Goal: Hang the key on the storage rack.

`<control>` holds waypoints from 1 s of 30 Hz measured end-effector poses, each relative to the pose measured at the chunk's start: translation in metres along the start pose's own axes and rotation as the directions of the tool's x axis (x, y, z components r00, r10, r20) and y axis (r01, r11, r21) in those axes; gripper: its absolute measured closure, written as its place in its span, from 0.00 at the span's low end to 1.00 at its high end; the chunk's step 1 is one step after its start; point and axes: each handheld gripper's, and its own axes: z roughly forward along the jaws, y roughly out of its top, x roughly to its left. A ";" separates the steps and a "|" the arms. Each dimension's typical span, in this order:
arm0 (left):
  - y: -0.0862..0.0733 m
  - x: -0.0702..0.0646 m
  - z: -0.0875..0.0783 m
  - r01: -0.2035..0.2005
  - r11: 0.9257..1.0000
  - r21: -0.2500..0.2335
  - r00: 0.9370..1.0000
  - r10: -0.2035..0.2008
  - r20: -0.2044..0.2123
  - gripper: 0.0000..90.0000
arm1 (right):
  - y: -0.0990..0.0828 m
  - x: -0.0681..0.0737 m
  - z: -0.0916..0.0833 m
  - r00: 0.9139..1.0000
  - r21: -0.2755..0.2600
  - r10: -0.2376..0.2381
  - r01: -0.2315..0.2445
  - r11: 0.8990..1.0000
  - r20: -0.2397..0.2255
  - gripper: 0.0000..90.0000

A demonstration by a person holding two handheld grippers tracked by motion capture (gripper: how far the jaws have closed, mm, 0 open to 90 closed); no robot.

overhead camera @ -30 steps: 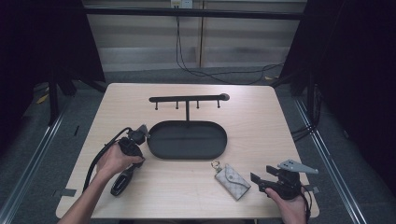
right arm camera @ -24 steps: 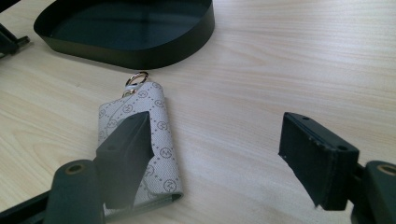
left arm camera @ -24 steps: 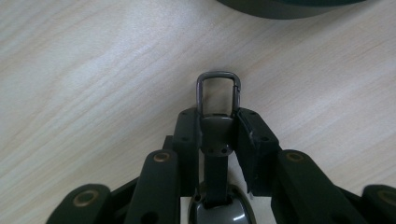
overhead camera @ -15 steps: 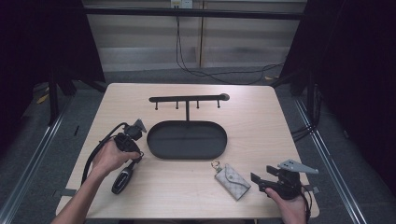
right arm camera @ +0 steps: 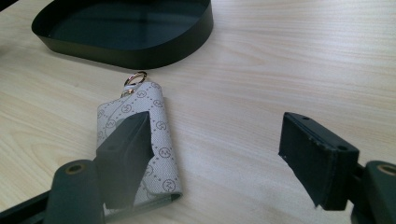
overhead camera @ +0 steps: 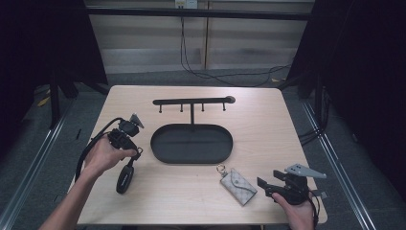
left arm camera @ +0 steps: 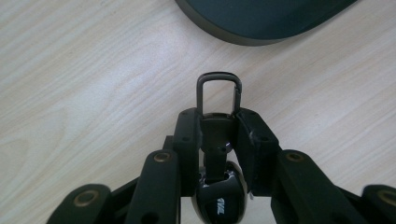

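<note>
L gripper (overhead camera: 125, 135) is seen at the table's L side, just beside the L end of the black oval tray (overhead camera: 191, 157). Its jaws are clamped on a black key fob (left arm camera: 218, 186) w/ a metal clip loop (left arm camera: 218, 91) sticking out fwd past the jaw tips; in the L gripper view the loop is aimed toward the tray rim (left arm camera: 243, 35), which lies just ahead & slightly R. A black strap (overhead camera: 125, 176) is seen trailing from the hand toward the table's near edge.

R gripper (overhead camera: 275, 184) is held at the near R corner, jaws spread wide, nothing held. A grey patterned key pouch (right arm camera: 137, 144) is lying flat on the table (overhead camera: 268, 124), just L of the R gripper, apart from the tray's near edge. Its long axis is angled, gold ring (right arm camera: 135, 77) end pointed at the tray. In the R gripper view the pouch is seen off-centre, partly behind the L jaw, not between the jaws.

Judged: R hand is much nearer the pouch; a small shift L would be needed to straddle it. A hook rack (overhead camera: 191, 101) stands behind the tray.
</note>
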 end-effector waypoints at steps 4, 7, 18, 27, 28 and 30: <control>0.000 0.000 -0.009 -0.006 1.000 -0.003 1.000 0.006 0.002 0.79 | 0.000 0.000 0.000 1.000 -0.001 -0.001 0.001 1.000 0.001 0.29; -0.001 0.001 -0.014 -0.008 1.000 0.008 1.000 0.008 0.005 0.79 | 0.000 0.000 0.000 1.000 0.000 0.001 -0.001 1.000 0.000 0.29; -0.004 0.004 -0.035 -0.007 1.000 0.013 1.000 0.007 -0.004 0.79 | 0.000 0.000 0.000 1.000 0.002 0.004 -0.004 1.000 -0.002 0.29; -0.004 0.003 -0.053 -0.025 1.000 0.008 0.998 0.026 -0.050 0.79 | 0.000 0.000 0.001 1.000 0.001 0.004 -0.004 1.000 -0.002 0.29; -0.003 0.002 -0.054 -0.029 0.999 0.014 0.998 0.030 -0.046 0.79 | 0.000 0.000 0.001 1.000 0.001 0.005 -0.005 1.000 -0.003 0.29; -0.002 0.001 -0.057 -0.037 0.999 0.012 0.998 0.037 -0.047 0.79 | 0.000 -0.001 0.001 1.000 0.002 0.003 -0.003 1.000 -0.003 0.29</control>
